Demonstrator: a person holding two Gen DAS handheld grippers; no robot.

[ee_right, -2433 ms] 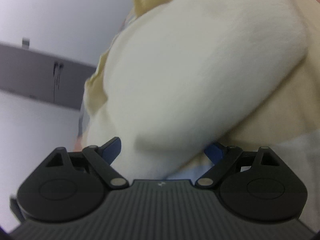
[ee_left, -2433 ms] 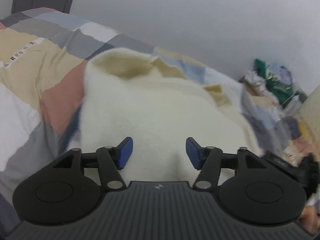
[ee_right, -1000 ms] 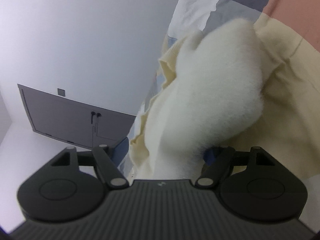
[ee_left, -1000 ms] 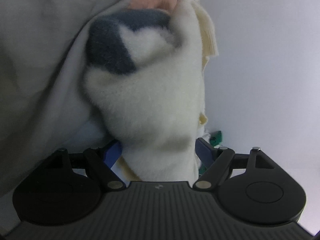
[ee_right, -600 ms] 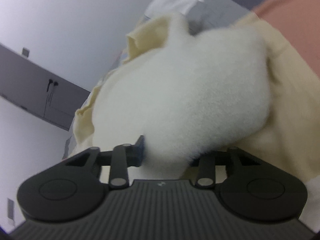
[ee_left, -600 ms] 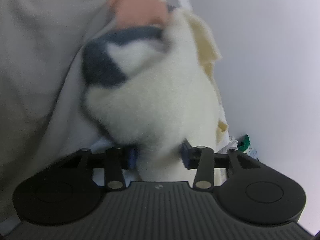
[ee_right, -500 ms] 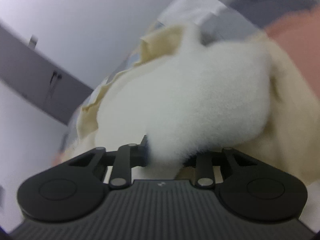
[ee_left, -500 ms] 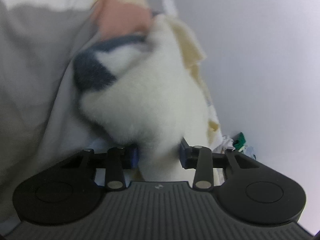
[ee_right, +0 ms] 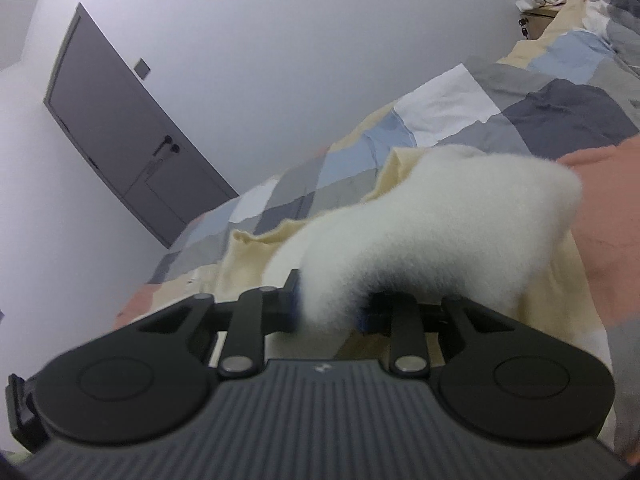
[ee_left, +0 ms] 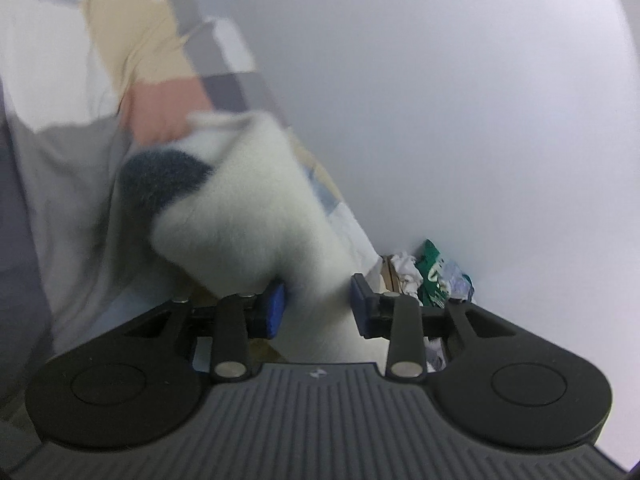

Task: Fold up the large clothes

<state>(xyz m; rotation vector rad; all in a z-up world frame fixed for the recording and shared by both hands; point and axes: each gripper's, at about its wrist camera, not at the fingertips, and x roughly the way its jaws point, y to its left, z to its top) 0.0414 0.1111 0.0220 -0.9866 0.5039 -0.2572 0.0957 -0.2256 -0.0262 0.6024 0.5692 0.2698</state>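
Note:
A fluffy cream fleece garment (ee_left: pixel 248 208) with a dark blue patch (ee_left: pixel 164 176) hangs bunched from my left gripper (ee_left: pixel 316 306), whose blue pads pinch a fold of it. In the right wrist view the same white fleece (ee_right: pixel 432 232) with its pale yellow lining (ee_right: pixel 248 256) lies over the bed, and my right gripper (ee_right: pixel 328 306) is shut on another fold; its pads are mostly hidden by the fluff.
A patchwork quilt (ee_right: pixel 500 120) of grey, white, blue, beige and pink squares covers the bed (ee_left: pixel 60 184). A white wall stands behind. A grey door (ee_right: pixel 120 128) is at the left. A pile of clothes and green bags (ee_left: pixel 432 272) sits at the bed's far end.
Both grippers have closed from open onto folds of the fleece. They have lifted and swung, so more of the quilt and wall shows in both views.

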